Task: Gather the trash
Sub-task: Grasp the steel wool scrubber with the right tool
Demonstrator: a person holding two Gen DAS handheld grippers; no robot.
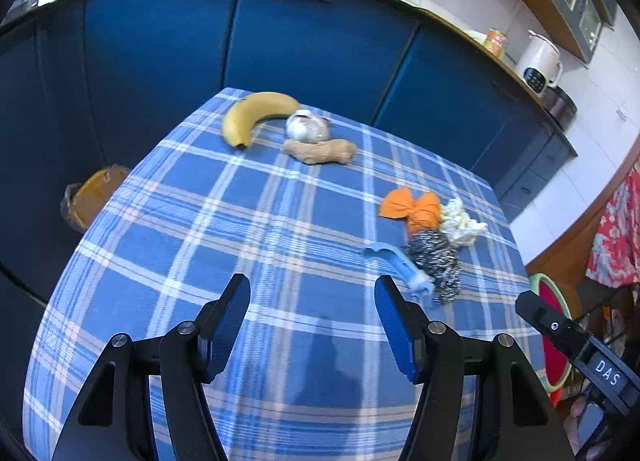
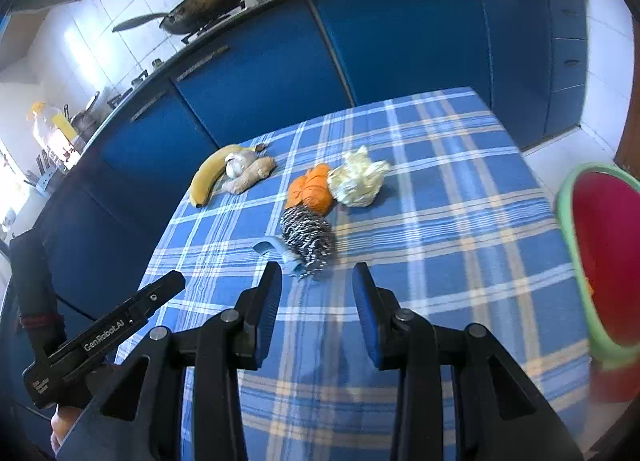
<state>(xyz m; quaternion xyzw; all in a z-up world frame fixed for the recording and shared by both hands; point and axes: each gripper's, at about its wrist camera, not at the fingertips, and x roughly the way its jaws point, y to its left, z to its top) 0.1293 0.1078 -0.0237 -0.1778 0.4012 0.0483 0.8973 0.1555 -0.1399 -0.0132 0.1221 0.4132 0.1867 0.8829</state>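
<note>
— Blue kitchen cabinets (image 1: 168, 61) behind, blue plaid tablecloth (image 1: 200, 229) in front. Everything placed relative to the orange crumpled wad (image 2: 310, 191)?

— Agreed. Touching its right side: a pale cream crumpled wad (image 2: 358, 179). Just in front of it, also touching: a black-and-white speckled wad (image 2: 308, 239). Against the speckled one's left edge: a light blue plastic scrap (image 2: 280, 251) (shape hard to make out, slightly blurred).

— And farther off?

— Well to the left and behind the orange wad: banana (image 2: 208, 177), garlic bulb (image 2: 238, 165) and ginger root (image 2: 250, 175), bunched together, touching.

— Bin?

— Red with a green rim (image 2: 568, 229), off the table's edge, well to the right of the orange wad.

— Grippers?

— Left gripper (image 1: 312, 325) released, jaws wide apart, nothing between the pads, hovering over bare cloth in front and left of the pile. Right gripper (image 2: 316, 313) also unclenched, narrower gap, empty, just short of the speckled wad, not touching.
</note>
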